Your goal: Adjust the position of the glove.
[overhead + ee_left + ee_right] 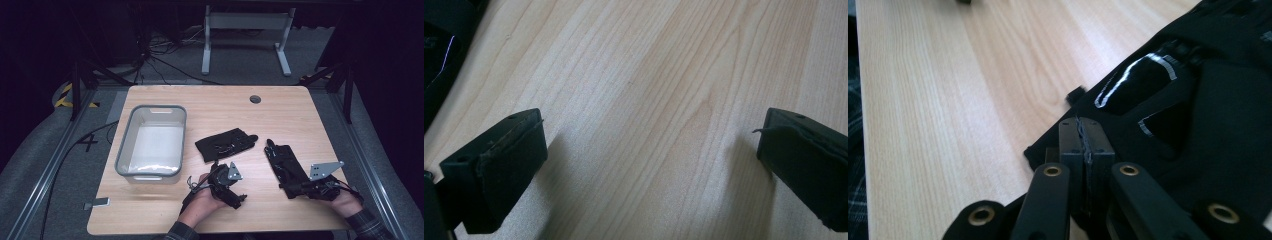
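Two black gloves lie on the wooden table (pixel 280 115). One glove (pixel 225 142) rests near the middle. The other glove (pixel 282 162) (pixel 1198 125) lies to its right, fingers pointing away from me. My right gripper (pixel 296 188) (pixel 1083 127) is at this glove's near cuff edge, its jaws pressed flat together on the fabric. My left gripper (pixel 239 198) (pixel 649 150) lies low over bare wood in front of the middle glove. Its jaws stand wide apart with nothing between them. A strip of black fabric (pixel 439 60) shows at the top left of the left gripper view.
A white tub with a grey rim (pixel 150 107) stands on the left half of the table. A round cable hole (pixel 255 99) sits near the far edge. A small grey piece (pixel 100 202) lies at the front left corner. Cables and a stand are on the floor beyond.
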Tool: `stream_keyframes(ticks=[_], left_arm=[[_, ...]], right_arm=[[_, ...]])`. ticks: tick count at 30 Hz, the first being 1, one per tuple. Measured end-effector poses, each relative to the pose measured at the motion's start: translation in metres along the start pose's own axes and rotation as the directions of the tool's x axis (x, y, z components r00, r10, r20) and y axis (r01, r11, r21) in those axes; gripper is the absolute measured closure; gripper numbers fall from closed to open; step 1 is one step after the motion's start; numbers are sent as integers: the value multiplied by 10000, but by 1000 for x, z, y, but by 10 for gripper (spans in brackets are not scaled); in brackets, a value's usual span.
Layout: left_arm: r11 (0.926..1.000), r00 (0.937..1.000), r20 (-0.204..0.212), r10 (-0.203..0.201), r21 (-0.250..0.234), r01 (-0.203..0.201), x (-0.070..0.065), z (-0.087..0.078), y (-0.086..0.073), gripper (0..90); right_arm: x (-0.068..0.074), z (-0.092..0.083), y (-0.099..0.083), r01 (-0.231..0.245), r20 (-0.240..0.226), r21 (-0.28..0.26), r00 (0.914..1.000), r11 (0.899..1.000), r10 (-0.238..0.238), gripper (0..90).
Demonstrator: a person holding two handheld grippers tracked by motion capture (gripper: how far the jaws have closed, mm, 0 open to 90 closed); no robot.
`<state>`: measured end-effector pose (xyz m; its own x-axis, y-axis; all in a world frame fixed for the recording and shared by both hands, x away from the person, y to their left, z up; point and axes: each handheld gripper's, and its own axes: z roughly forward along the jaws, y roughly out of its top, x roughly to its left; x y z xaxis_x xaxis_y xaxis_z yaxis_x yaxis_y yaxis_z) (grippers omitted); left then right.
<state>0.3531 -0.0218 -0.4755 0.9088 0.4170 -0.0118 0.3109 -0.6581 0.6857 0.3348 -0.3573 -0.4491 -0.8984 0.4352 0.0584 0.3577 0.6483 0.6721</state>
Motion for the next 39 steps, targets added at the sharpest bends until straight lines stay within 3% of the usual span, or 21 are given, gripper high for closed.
stream_keyframes(ticks=[3, 9, 11, 15, 21, 30, 39], left_arm=[[10000, 10000, 5, 0, 0, 0, 0, 0, 0, 0], [10000, 10000, 14, 7, -1, -7, 0, 0, 0, 0], [10000, 10000, 14, 7, 2, -7, 0, 0, 0, 0], [10000, 10000, 16, 8, 0, -8, 0, 0, 0, 0], [10000, 10000, 16, 13, 1, -13, 0, 0, 0, 0], [10000, 10000, 12, 10, 3, -10, 0, 0, 0, 0], [10000, 10000, 20, 23, -6, -23, 0, 0, 0, 0]], right_arm=[[-4, -4, 1, -90, 87, -234, 9999, 9997, 92, 900], [-25, -13, 10, -266, 695, -711, 9971, 9971, 316, 900], [-40, -13, 16, -397, 937, -807, 9945, 9959, 473, 900], [-63, -5, 21, -591, 1224, -723, 9902, 9956, 677, 900], [-84, 5, 25, -750, 1484, -545, 9855, 9957, 824, 900], [-86, 11, 20, -755, 1493, -179, 9858, 9970, 773, 900], [-69, 5, 10, -791, 1348, -112, 9876, 9968, 799, 900]])
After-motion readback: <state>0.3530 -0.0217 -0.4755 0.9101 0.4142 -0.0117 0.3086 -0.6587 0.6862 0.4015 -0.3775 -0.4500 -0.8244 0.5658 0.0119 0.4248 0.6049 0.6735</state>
